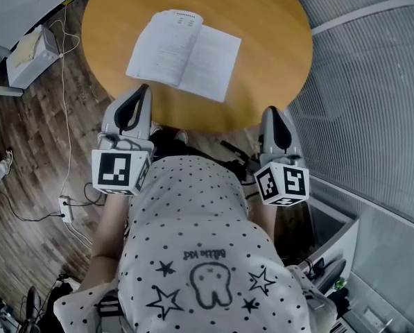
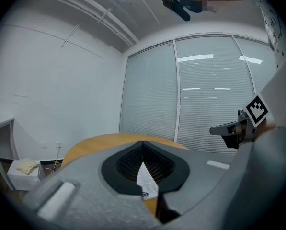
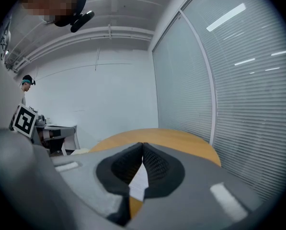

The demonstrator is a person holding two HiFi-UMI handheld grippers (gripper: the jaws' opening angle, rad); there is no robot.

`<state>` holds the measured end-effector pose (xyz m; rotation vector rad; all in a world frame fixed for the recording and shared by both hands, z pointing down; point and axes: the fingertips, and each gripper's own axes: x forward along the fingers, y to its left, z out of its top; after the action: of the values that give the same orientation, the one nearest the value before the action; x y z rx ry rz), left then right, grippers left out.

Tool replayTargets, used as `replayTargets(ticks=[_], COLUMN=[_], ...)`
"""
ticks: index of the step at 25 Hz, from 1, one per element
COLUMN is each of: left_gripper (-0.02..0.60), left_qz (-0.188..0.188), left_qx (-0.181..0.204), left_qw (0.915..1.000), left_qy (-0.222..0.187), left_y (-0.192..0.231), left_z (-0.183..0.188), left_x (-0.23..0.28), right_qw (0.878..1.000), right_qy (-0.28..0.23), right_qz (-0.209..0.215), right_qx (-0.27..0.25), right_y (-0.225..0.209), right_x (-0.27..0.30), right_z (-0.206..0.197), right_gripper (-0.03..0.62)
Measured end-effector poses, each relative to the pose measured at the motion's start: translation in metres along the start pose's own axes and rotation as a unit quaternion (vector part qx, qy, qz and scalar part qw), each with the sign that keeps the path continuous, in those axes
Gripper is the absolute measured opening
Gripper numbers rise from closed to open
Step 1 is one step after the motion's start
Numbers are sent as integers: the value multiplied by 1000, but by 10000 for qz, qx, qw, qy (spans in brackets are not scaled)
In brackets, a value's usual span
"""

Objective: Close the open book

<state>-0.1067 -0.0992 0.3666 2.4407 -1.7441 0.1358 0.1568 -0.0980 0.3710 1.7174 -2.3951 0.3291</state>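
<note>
An open book with white printed pages lies flat on the round wooden table, toward its far left. Both grippers hover at the table's near edge, short of the book. My left gripper is shut with nothing in it, just below the book's near left corner. My right gripper is also shut and empty, off to the book's lower right. In the left gripper view the jaws meet at the tips, and a strip of the book shows behind them. The right gripper view shows the same: closed jaws and a sliver of page.
A white box sits on the wood floor at the left, with cables and a power strip near it. Glass walls with blinds curve round the table's right side. A desk and a distant person stand at the left of the right gripper view.
</note>
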Motion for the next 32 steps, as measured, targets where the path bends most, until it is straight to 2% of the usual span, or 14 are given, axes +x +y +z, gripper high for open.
replayTargets(ticks=[7,9,13,15,18,19,21,25,28,30,32], left_gripper=[9,9,14,114,152,166,184,198,210,218,226], left_qz=[42,61,59,49,19,-7,-35,-9,99,158,181], left_qx=[-195,-403,-1278,-1799,-2538,-2823,-3516,-4861,-5485,-5775,-5993], left_qw=[9998,9991,9917,9836,9672,9592,9358,8727,8347,8146,7982], left_qy=[55,81,124,119,110,146,256,454,489,526,582], left_y=[6,11,22,29,38,39,43,50,56,59,61], left_z=[-8,-11,-23,-30,-43,-51,-71,-121,-151,-168,-183], left_x=[-8,-8,-8,-6,1,6,17,35,47,56,64], right_qw=[10000,10000,9999,9999,9998,9998,9998,9995,9991,9988,9985], right_qy=[30,23,39,72,115,126,164,292,406,472,518], right_qz=[25,65,114,122,118,115,108,98,106,116,125], right_qx=[-40,-47,-61,-74,-89,-88,-83,-76,-88,-94,-90], right_y=[6,10,14,16,14,13,11,12,13,13,13], right_x=[-1,1,0,-2,-4,-4,-4,-3,-3,-2,-3], right_z=[0,1,0,-2,-4,-4,-6,-11,-15,-19,-23], right_gripper=[3,4,5,5,5,5,5,5,5,5,5])
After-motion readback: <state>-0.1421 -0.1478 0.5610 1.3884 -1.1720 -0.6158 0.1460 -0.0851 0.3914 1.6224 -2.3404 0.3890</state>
